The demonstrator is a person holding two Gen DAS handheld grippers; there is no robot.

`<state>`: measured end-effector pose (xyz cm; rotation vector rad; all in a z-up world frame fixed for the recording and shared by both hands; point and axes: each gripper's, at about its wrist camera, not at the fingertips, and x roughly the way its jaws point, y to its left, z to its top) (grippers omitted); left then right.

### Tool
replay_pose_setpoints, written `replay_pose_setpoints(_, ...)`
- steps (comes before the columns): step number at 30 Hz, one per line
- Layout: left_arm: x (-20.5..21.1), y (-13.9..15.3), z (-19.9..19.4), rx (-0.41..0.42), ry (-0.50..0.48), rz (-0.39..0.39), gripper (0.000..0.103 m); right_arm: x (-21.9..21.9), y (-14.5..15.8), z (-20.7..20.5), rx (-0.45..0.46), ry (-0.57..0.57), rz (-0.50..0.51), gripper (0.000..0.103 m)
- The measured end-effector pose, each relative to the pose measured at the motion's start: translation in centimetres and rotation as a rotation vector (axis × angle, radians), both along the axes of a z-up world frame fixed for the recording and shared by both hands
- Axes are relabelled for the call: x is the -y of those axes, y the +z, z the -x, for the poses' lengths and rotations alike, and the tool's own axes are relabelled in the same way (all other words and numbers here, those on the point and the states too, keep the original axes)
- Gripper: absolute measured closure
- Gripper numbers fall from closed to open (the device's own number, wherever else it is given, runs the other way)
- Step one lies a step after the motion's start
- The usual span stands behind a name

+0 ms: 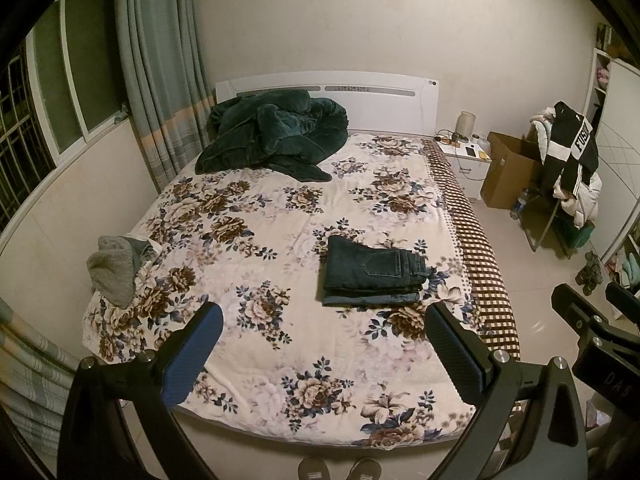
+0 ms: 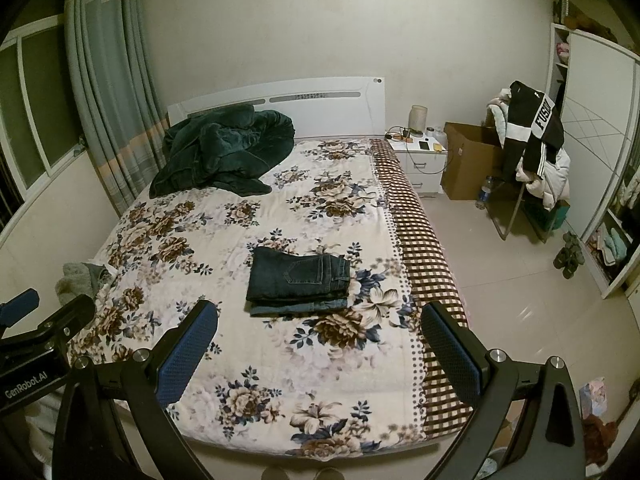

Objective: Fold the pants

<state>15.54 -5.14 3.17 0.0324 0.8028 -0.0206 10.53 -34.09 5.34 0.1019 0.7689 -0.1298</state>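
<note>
The folded pants (image 1: 372, 274) lie on the bed (image 1: 256, 216) ahead of both wide-open, empty grippers: left gripper (image 1: 324, 354), right gripper (image 2: 320, 350); lower folds are hidden.

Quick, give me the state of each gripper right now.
Left gripper: open, holding nothing, raised over the floral bedspread.
Right gripper: open, holding nothing; the folded dark blue denim pants lie untouched on the bed.

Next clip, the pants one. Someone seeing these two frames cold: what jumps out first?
Probably the folded jeans, a neat dark stack right of centre on the flowery bedspread. Next, the rumpled dark green blanket heaped by the headboard. Both tongs, left and right, hang wide open over the foot of the bed, holding nothing.
</note>
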Motion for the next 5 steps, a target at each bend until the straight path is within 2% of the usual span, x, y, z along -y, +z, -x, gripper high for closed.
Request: replay_pose_setpoints(5,-0.06,0.18,-0.16,0.000,-0.006,0.004,0.000,0.00,-0.06,0.01,-0.003,0.000,0.000,0.000)
